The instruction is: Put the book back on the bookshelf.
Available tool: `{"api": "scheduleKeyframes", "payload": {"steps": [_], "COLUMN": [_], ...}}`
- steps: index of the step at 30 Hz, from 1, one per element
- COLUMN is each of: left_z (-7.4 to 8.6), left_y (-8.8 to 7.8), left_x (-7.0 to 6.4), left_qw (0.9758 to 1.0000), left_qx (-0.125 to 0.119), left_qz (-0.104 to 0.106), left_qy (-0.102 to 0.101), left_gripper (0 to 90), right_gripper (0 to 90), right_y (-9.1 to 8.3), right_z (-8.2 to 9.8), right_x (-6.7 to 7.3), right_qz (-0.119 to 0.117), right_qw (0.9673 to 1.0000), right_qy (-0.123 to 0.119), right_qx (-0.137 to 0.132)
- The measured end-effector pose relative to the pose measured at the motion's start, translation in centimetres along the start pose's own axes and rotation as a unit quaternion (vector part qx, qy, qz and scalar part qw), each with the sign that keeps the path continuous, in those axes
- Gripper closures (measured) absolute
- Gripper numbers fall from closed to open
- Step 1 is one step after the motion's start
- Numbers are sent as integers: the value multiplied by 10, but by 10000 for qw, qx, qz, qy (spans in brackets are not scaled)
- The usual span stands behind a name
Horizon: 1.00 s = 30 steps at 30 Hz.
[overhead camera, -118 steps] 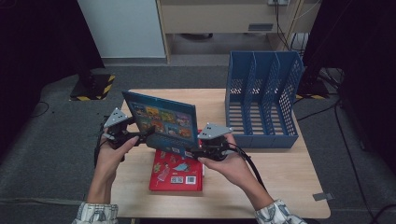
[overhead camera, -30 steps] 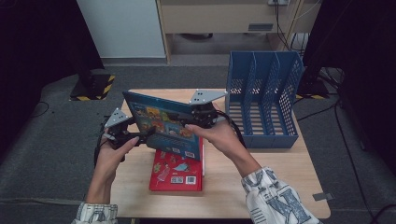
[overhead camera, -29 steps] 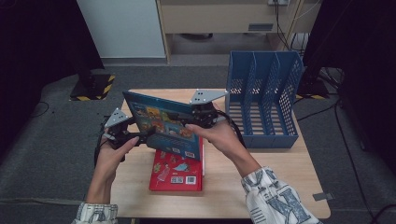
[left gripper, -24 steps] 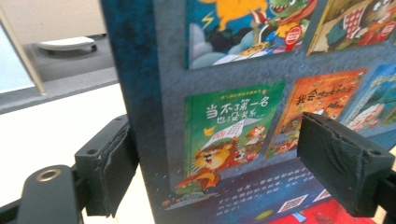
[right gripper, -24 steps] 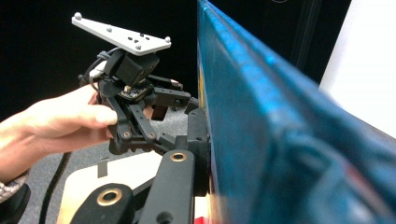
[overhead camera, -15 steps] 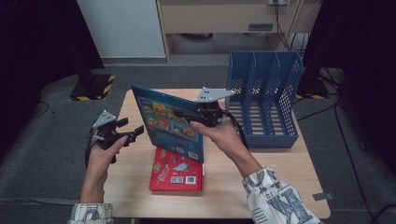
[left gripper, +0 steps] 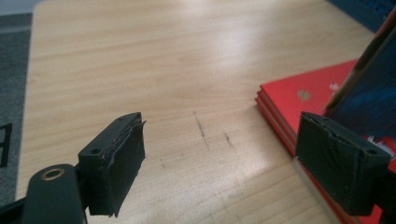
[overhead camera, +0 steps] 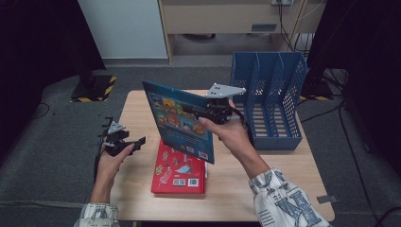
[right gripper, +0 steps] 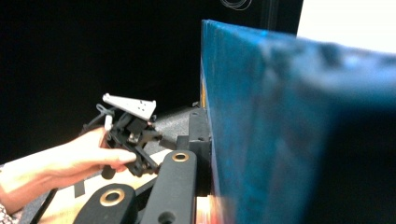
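The right gripper [overhead camera: 204,109] is clamped on the blue book's [overhead camera: 182,122] edge, holding it upright above the red book [overhead camera: 179,166]; the left gripper [overhead camera: 135,142] hangs open, empty — one narrow pinch could let the book swing or slip before reaching the blue rack [overhead camera: 272,97].

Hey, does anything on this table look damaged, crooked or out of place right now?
Mostly tidy. The left gripper's pads look frayed at the edges, and faint dark scratches mark the table. The blue book stands tilted in the right gripper, above the red books.
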<state>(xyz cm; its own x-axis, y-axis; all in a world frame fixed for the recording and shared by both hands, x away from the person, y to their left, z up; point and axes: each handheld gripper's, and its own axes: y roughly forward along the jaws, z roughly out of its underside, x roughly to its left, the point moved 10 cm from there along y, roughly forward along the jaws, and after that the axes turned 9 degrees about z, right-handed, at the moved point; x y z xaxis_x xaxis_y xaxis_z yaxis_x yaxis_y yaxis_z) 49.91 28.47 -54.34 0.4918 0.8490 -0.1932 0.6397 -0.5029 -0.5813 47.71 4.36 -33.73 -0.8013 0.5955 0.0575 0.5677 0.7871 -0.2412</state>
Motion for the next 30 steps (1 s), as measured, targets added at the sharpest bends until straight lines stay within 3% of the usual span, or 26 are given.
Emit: {"api": "scheduleKeyframes", "payload": {"steps": [5,13,16,30], "left_z": [11,22,27,41], "left_y": [6,10,14,21], "left_x": [7,17,17,25], "left_qw": [9998,9970,9969,9948], "left_qx": [194,557,636,860], "left_qz": [-90,-517,-449,-537], "left_qy": [-30,143,68,-121], "left_gripper": [154,138,122,106], "right_gripper": [827,826,826,825], "right_y": [-3,-14,-17,-32], "right_z": [-3,-12,-16,-30], "right_x": [-7,-22,-27,-56], "right_qz": [140,422,525,1120], "right_qw": [9999,9991,9986,9935], "right_qy": [12,72,79,199], "right_qx": [32,12,-8,28]}}
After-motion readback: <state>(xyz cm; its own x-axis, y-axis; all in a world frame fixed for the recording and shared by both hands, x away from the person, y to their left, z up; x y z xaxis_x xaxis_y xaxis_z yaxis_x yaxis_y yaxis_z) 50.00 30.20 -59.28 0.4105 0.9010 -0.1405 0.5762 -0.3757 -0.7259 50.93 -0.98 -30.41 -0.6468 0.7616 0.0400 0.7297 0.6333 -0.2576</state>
